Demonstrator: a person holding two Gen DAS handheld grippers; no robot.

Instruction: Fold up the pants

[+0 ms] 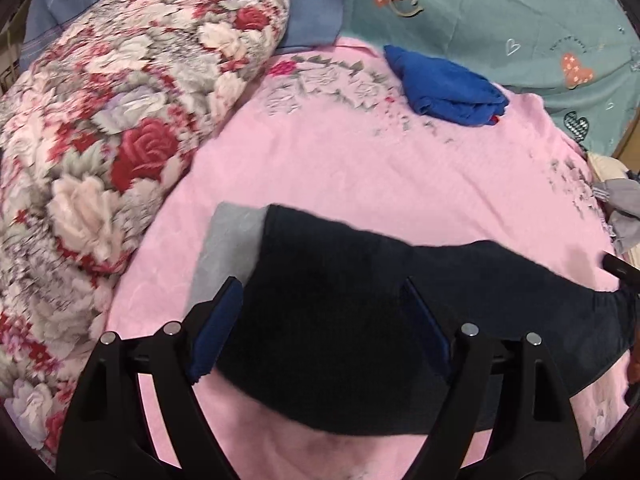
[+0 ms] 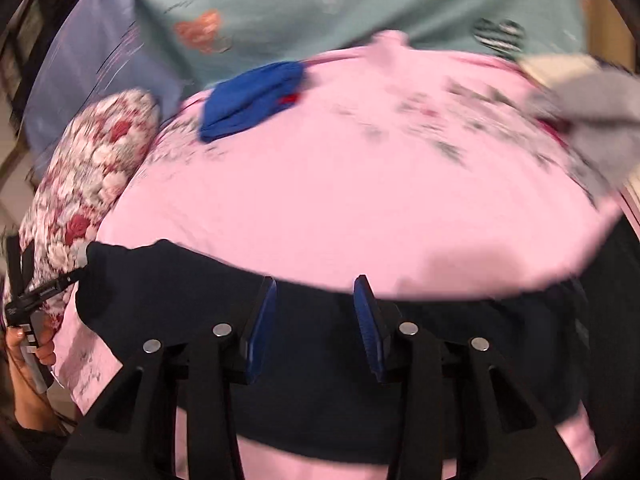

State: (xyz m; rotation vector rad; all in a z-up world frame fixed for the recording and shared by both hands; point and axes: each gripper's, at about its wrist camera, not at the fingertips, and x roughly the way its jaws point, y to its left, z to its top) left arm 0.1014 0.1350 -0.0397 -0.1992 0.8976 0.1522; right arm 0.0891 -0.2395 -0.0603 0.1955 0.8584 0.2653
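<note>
The dark pants (image 1: pixel 360 320) lie across the pink blanket (image 1: pixel 340 168) on the bed, looking soft, limp and light, best pinched at an edge or the waistband, while the left gripper (image 1: pixel 320 332) and right gripper (image 2: pixel 316 320) hover over them, fingers spread, holding nothing.

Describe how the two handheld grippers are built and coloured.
Both the left gripper and the right gripper are matte black plastic, with triangular cut-outs in the linkage arms and round silver pivot pins. Each finger carries a blue pad; those of the right gripper look ribbed. No cables or markings show.
</note>
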